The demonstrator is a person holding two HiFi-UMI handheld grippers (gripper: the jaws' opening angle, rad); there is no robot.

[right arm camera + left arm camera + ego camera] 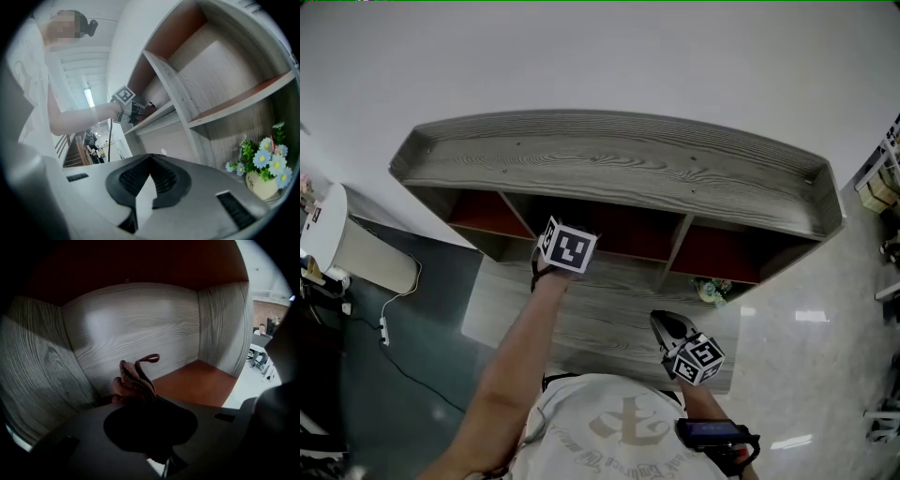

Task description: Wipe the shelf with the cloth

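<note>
The grey wooden shelf stands against the white wall, and its open compartments are red-orange inside. In the head view we see three compartments in the upper row, and below them a wide grey board comes out toward us.

Our left arm reaches far into the middle compartment. There the left gripper has its jaws closed tight on the cloth. The cloth is reddish-brown and bunched in folds, and one small loop of it stands up above the jaw tips. It points toward the grey back wall of the compartment, with the orange floor to the right of it. We cannot tell if the cloth touches the wall or the floor.

The right gripper hangs near us, to the right of the left one and outside the shelf, over the lower board. Its jaws meet at the tips and nothing is between them.

A small pot of artificial flowers sits low at the right side of the shelf, well apart from both grippers.
</note>
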